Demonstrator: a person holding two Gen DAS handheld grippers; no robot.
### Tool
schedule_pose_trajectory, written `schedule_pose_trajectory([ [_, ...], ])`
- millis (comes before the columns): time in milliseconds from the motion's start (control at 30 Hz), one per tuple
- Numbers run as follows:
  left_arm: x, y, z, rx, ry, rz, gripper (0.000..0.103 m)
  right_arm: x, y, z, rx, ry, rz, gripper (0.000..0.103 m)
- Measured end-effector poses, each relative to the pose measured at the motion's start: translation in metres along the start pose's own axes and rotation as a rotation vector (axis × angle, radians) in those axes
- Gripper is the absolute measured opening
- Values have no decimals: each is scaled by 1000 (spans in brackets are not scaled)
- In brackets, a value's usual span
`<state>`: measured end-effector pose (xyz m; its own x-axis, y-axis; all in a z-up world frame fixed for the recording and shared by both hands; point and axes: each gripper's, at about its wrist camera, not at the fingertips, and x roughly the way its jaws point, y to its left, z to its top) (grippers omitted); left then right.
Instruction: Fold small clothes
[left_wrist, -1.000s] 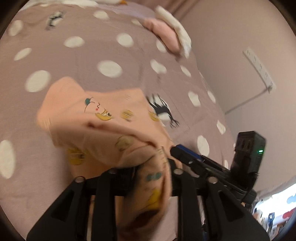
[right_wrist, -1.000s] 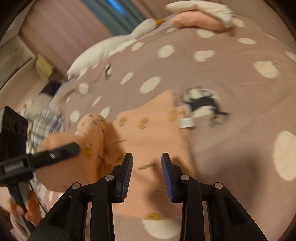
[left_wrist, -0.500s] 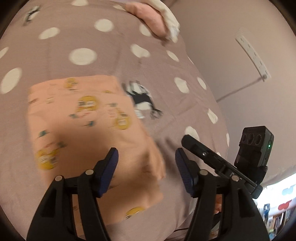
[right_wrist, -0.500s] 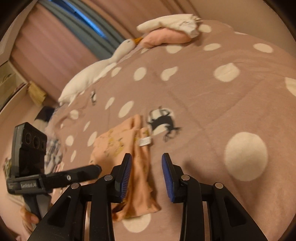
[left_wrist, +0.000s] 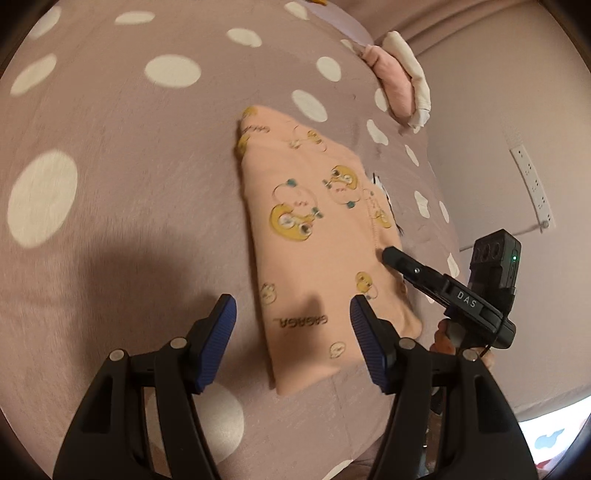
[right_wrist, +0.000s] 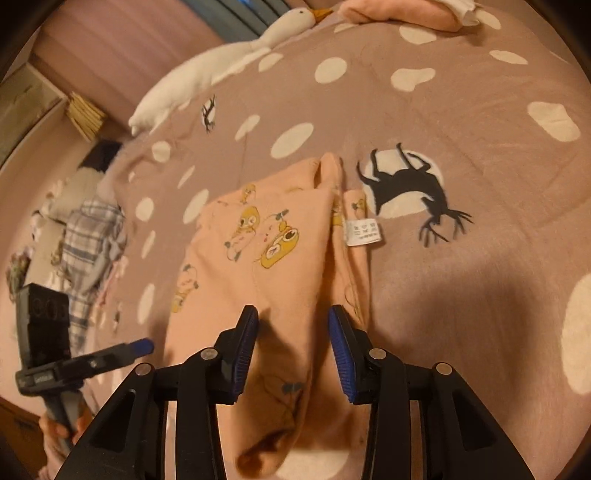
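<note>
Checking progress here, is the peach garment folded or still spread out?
Folded: the peach garment lies as a narrow layered strip on the bedspread, neither gripper holding it.

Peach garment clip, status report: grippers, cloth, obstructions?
Left gripper open, empty. Right gripper open, empty, over cloth. Peach garment lies folded on the dotted bedspread. Nothing in the way.

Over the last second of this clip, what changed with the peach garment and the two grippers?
The left gripper let go: a second ago it was shut on the bunched peach garment, which now lies folded flat on the dotted bedspread. The right gripper stayed open above the cloth. The pink and white pile kept its place.
</note>
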<state>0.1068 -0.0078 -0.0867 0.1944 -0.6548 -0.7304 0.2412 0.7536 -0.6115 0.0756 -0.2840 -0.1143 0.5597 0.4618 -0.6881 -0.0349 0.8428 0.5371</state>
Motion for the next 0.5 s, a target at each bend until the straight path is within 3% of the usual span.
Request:
schedule_pose_trajectory([
  [67, 3, 1, -2, -4, 8, 0, 64, 5, 9, 1, -41, 0, 0, 40],
  [100, 5, 1, -2, -4, 12, -1, 64, 8, 14, 1, -64, -2, -14, 34],
  [133, 7, 0, -2, -2, 17, -5, 64, 9, 17, 2, -80, -6, -37, 17],
  [200, 9, -3, -2, 9, 21, -11, 64, 8, 21, 5, -94, -24, -74, 13],
  [400, 14, -14, -4, 56, 36, -12, 64, -20, 15, 14, -80, -121, -95, 11],
  [500, 19, -20, -3, 75, 43, 7, 64, -13, 1, 15, -66, -78, -158, 11],
])
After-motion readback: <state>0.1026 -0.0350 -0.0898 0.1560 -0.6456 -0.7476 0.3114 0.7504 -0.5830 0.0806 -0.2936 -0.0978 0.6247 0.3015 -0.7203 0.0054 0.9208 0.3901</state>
